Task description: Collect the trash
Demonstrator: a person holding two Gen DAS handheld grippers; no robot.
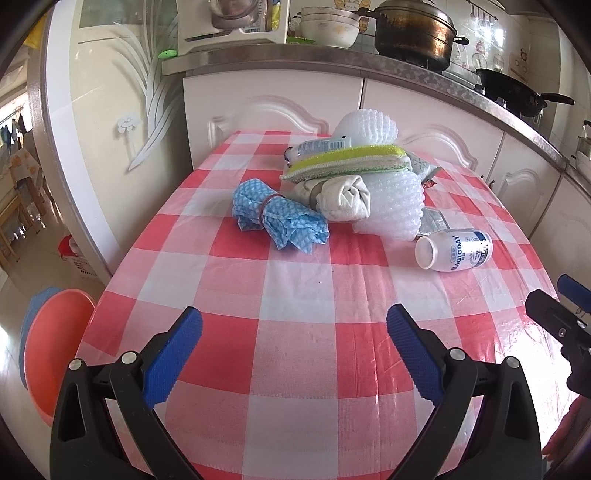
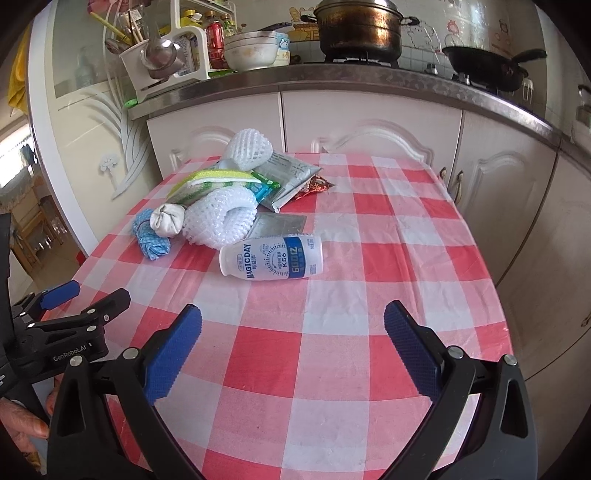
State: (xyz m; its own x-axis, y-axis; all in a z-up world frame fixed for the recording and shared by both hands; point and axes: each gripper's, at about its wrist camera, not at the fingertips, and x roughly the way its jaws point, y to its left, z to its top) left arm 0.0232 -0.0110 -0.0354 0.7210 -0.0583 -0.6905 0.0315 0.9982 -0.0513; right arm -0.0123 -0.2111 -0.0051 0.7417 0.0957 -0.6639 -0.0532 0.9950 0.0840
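A heap of trash lies at the far end of the red-and-white checked table (image 1: 295,369). Nearest me is a white "MAGICDAY" bottle (image 1: 454,251) (image 2: 271,260) on its side. Behind it sit a white foam fruit net (image 1: 391,206) (image 2: 221,218), a rolled white rag (image 1: 343,203) (image 2: 168,219), a blue cloth bundle (image 1: 279,221) (image 2: 151,240), a yellow-green sponge (image 1: 347,162) (image 2: 212,181) and foil wrappers (image 2: 288,177). My left gripper (image 1: 294,336) hovers open over the near table, empty. My right gripper (image 2: 293,332) is open too, short of the bottle.
An orange plastic basin (image 1: 55,350) stands on the floor left of the table. White cabinets (image 2: 369,122) and a counter with a pot (image 2: 358,29), bowls and a black pan (image 2: 487,70) run behind and along the right. A hand (image 2: 22,424) holds the left gripper's handle.
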